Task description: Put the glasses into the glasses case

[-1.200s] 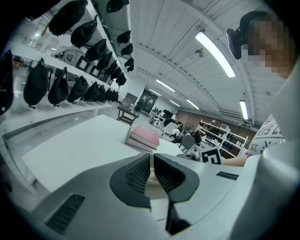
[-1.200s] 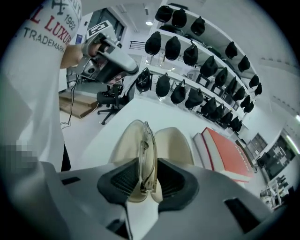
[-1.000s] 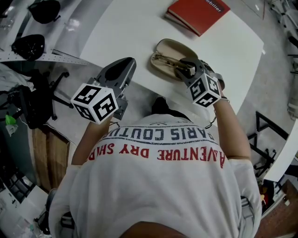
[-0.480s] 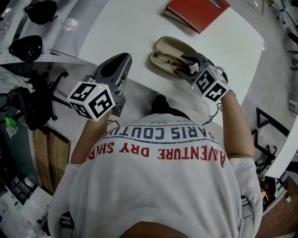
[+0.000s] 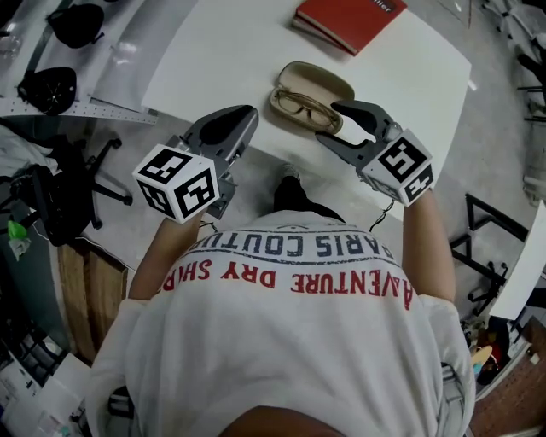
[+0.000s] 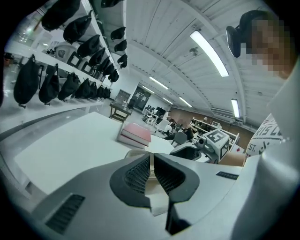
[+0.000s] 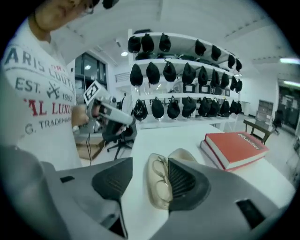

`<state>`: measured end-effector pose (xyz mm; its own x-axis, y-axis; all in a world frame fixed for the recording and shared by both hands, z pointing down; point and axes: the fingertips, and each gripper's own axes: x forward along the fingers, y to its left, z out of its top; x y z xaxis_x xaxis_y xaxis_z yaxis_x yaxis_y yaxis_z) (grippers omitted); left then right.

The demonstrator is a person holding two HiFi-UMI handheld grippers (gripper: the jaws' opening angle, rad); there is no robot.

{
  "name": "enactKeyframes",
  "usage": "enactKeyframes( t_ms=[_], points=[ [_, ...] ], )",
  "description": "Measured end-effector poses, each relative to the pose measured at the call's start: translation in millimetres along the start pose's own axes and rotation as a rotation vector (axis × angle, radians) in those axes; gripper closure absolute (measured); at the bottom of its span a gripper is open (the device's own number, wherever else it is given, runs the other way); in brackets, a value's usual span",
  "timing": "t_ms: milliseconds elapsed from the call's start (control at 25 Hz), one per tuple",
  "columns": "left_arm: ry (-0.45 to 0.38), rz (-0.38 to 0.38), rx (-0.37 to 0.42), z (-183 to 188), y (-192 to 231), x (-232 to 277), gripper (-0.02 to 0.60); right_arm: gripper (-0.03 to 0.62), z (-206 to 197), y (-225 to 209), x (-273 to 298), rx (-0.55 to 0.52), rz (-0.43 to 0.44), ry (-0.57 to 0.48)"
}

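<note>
We record thin-rimmed metal glasses (image 5: pixel 305 106) lying in open beige oval case (image 5: pixel 331 80) on white surface (image 5: pixel 222 51); right tool (image 5: pixel 331 122) opening, empty; left tool (image 5: pixel 245 119) closed, empty.

White T-shirt (image 5: pixel 299 282), seen upside down from the head view: grey "PARIS COUTU…" and red "AVENTURE DRY SH…". The right gripper view also shows "EST. 1902", "LUX…" and "TRADEMA…". White lettering on red book (image 5: pixel 345 19) is unreadable.
</note>
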<state>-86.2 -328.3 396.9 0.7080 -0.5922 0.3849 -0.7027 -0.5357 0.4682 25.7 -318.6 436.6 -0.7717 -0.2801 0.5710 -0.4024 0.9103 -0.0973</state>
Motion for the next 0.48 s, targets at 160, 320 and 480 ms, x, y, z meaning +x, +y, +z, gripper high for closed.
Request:
enactKeyframes(
  t_ms=[160, 320, 480],
  points=[
    [0.016, -0.08, 0.025, -7.3, -30.3, -0.3, 0.535, 0.408, 35.3, 23.9, -35.1, 0.175, -0.027, -0.223],
    [0.016, -0.164, 0.079, -9.1, -72.8, -5.2, 0.535, 0.53, 51.5, 45.3, -68.9, 0.208, -0.116, -0.331],
    [-0.005, -0.247, 0.129, -7.8, -107.6, -15.7, 0.535, 0.563, 56.5, 65.7, -89.0, 0.191, -0.179, -0.38]
  ],
)
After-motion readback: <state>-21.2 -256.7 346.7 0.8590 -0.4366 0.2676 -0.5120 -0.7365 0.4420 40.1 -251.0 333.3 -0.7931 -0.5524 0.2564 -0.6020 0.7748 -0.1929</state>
